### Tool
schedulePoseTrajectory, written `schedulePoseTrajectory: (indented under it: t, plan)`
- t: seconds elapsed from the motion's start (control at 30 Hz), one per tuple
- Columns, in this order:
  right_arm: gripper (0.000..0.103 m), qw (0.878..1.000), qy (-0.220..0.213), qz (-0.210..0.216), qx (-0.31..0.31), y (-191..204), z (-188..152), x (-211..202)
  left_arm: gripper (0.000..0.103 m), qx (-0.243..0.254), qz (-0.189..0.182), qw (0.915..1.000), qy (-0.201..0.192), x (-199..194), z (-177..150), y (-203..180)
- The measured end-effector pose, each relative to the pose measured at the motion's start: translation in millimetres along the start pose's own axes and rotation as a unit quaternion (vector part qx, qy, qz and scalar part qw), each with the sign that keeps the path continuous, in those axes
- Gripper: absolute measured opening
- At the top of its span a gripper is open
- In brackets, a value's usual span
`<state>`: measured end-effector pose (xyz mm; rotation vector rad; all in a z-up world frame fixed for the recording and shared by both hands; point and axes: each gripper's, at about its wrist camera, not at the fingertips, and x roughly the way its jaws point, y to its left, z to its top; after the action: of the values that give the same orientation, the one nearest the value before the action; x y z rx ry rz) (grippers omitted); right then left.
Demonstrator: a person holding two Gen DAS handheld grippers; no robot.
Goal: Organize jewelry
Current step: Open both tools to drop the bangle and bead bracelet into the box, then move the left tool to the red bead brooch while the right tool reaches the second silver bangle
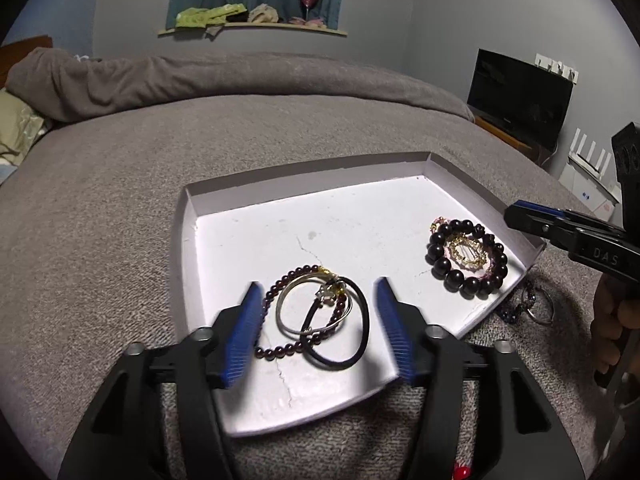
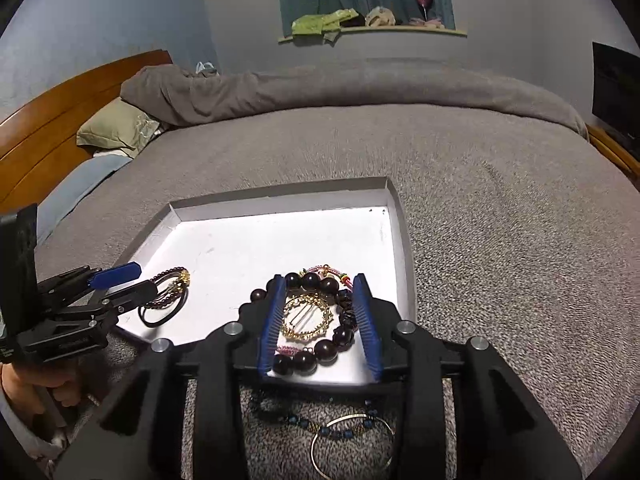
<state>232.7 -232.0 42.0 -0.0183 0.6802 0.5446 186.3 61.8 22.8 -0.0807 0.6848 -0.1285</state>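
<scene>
Tray point(image 1: 224, 216) on bed: garnet strand/bangle/cord cluster point(image 1: 320, 316) at 6 o'clock, light, slippery; pinch cord loop. Left tool point(image 1: 320, 332) spread, empty. Right tool point(image 2: 320, 324) spread over beaded bracelet point(image 2: 316, 320).

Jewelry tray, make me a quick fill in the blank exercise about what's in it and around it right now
1. The white tray rests on a ____ blanket.
2. The large dark bead bracelet encircles a ____ colored ornament.
3. The blue bead strand and thin ring lie ____ the tray.
4. The left gripper has its jaws ____.

Missing words: gray; gold; outside; open
</scene>
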Motion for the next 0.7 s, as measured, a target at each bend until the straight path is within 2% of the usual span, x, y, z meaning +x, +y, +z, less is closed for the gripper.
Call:
schedulePoseTrajectory:
  t: [0.23,0.3,0.7]
  plan:
    - [0.039,1.0,-0.018,0.007,0.003,-2.3,-11.0,-26.2,0.078,0.0,0.005,0.9996,-0.029,-24.3,-7.9,4.0]
    - [0.043,1.0,-0.024,0.008,0.005,-3.9,-16.1,-34.7,0.079,-0.007,0.004,0.9994,-0.034,-31.3,-11.3,5.2]
    - [0.044,1.0,-0.021,0.004,0.013,-12.9,-52.3,-57.7,0.079,-0.023,0.005,0.998,-0.059,-65.4,-36.9,9.5]
